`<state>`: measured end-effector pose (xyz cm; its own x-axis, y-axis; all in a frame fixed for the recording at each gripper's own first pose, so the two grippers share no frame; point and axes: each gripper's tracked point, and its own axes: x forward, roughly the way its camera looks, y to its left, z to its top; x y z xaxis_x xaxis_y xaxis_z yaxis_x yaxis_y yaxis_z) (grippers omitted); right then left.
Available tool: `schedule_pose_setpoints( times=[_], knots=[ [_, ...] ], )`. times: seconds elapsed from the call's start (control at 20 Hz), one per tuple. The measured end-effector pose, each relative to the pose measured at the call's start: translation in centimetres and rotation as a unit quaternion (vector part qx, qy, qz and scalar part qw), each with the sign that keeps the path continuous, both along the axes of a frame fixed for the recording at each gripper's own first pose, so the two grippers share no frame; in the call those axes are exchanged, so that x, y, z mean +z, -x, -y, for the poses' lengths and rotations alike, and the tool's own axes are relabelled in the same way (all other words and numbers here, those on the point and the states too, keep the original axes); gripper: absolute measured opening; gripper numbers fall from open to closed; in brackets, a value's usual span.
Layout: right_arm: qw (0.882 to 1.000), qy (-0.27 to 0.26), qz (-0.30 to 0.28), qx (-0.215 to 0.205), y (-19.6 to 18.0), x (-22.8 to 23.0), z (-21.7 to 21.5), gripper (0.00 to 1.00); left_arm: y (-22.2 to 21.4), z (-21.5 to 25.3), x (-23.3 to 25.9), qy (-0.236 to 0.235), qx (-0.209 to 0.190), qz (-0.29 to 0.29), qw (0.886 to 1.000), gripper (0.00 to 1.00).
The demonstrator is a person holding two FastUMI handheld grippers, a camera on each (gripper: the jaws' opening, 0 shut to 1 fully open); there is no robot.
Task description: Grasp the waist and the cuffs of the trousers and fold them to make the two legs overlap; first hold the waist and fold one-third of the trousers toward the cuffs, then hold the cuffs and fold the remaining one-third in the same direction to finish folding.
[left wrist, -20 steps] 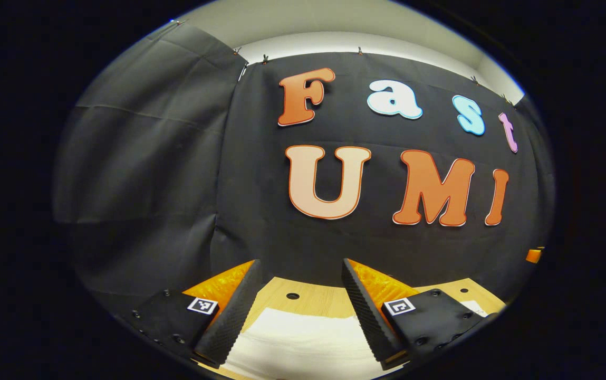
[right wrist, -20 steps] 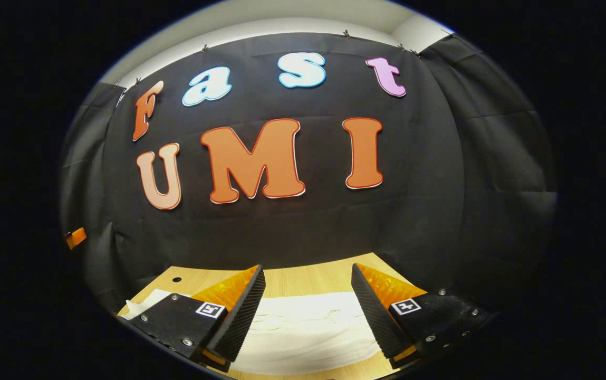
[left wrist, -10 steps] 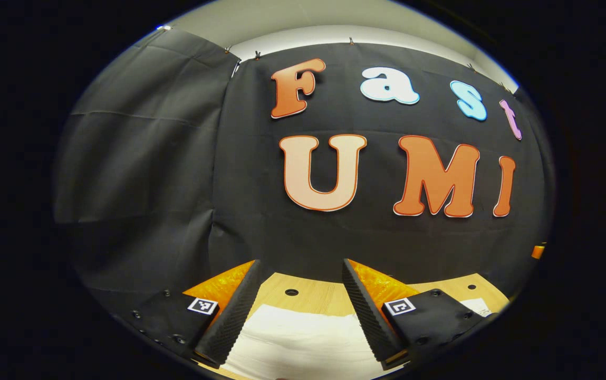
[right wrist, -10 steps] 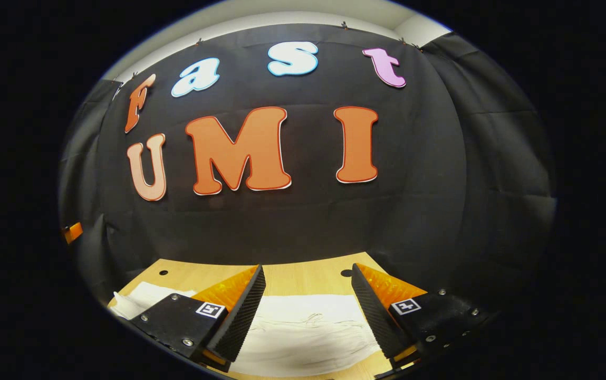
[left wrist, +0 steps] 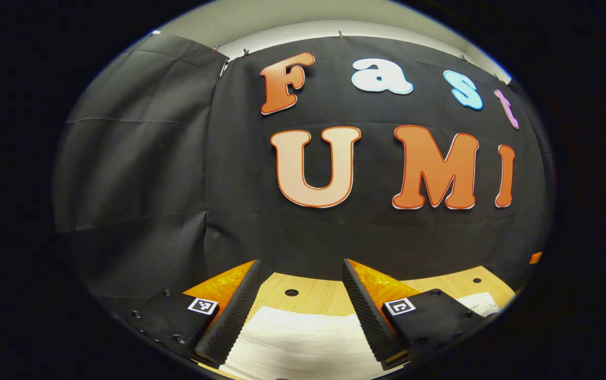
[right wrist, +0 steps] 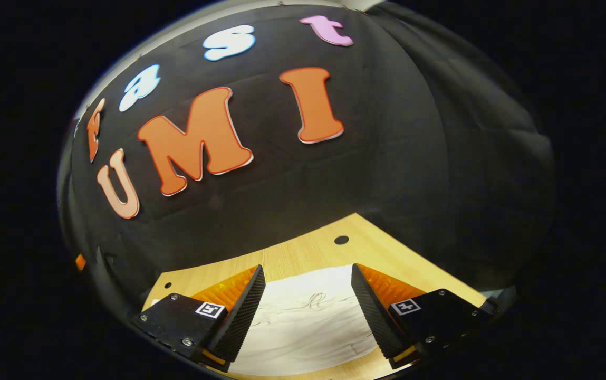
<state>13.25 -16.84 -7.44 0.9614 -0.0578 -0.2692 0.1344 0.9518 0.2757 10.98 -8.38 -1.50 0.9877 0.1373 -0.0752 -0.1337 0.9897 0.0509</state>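
White trousers (left wrist: 303, 338) lie flat on the wooden table (left wrist: 313, 295), seen low in the left gripper view between the fingers. My left gripper (left wrist: 300, 269) is open above them, with nothing between its fingers. In the right gripper view the white trousers (right wrist: 308, 322) show wrinkles and a thin drawstring near the middle. My right gripper (right wrist: 308, 274) is open too, hovering over the cloth, tilted to one side. I cannot tell which end is the waist or the cuffs.
The table (right wrist: 308, 253) has small round holes (right wrist: 341, 239) near its far edge. The black cloth wall stands close behind the table. A small orange object (right wrist: 79, 262) shows at the far left of the right gripper view.
The right gripper has rolled and dipped, so more of the table and trousers shows. The left gripper has tipped slightly downward. Both stay open.
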Motion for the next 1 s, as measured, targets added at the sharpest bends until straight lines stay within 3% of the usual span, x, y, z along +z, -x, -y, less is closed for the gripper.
schedule_pose_setpoints(
  times=[0.1, 0.3, 0.55, 0.7, 1.0],
  knots=[
    [0.996, -0.074, -0.036, -0.019, -0.6, -3.1, 1.6, 0.98, 0.1, -0.3, -0.5, -0.002, 0.0, -0.009, 1.0, 0.99],
    [0.975, -0.191, -0.084, -0.082, -0.6, -8.6, 5.1, 0.98, -0.1, -0.8, -0.6, -0.007, 0.004, -0.01, 1.0, 0.99],
    [0.954, -0.218, -0.16, -0.128, 1.1, -15.7, 7.3, 0.98, -0.5, -1.5, -1.4, -0.002, 0.012, -0.02, 1.0, 0.99],
    [0.941, -0.243, -0.189, -0.138, 1.8, -18.2, 7.1, 0.98, -0.6, -2.0, -1.9, 0.002, 0.019, -0.026, 0.999, 0.99],
    [0.927, -0.256, -0.231, -0.146, 2.4, -22.3, 6.9, 0.98, -0.6, -2.8, -2.6, 0.01, 0.026, -0.035, 0.999, 0.99]
  ],
)
